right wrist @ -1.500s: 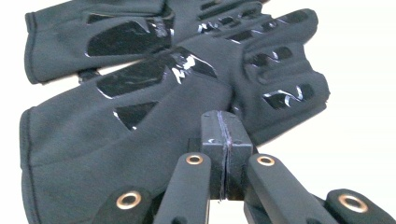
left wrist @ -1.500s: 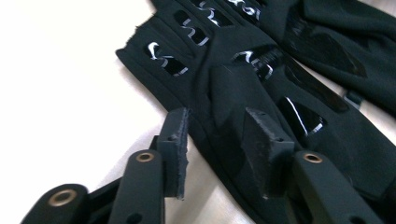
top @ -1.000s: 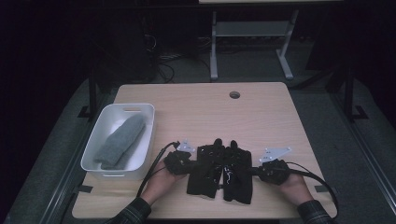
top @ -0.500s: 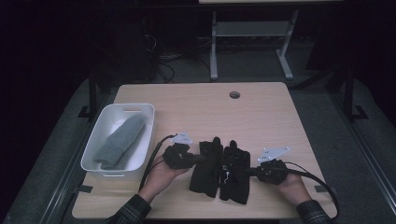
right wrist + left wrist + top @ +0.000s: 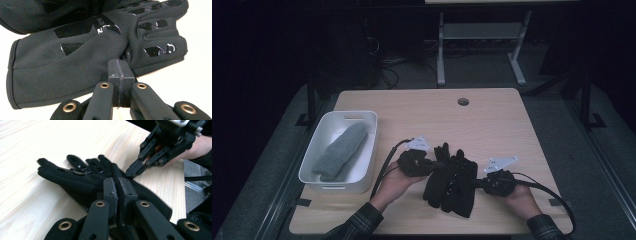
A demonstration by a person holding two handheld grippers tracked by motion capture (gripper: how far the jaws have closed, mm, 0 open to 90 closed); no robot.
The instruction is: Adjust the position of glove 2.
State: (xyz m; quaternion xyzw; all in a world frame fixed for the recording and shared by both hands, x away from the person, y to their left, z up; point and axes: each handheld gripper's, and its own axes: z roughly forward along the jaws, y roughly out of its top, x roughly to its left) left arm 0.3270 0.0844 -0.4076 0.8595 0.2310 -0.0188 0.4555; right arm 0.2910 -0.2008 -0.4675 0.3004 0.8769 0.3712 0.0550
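Two black gloves (image 5: 451, 182) lie overlapped near the table's front edge. My left gripper (image 5: 439, 165) comes in from their left and is shut on the upper glove (image 5: 72, 178), whose fabric shows pinched between the jaws (image 5: 117, 187), with its fingers spread over the wood. My right gripper (image 5: 472, 184) is shut at the gloves' right side. Its closed tips (image 5: 121, 67) touch the lower glove (image 5: 62, 72) beside the thumb, and no fabric shows between them. The same right gripper (image 5: 131, 171) appears ahead in the left gripper view.
A white bin (image 5: 362, 172) at the table's left holds a grey mitten (image 5: 341, 151). A cable hole (image 5: 463, 101) sits near the far edge. Bare wood lies beyond the gloves. Desk legs and cables stand on the dark floor behind.
My left hand has risen and shifted slightly right, lifting the left side of the glove pile. The right hand has stayed in place.
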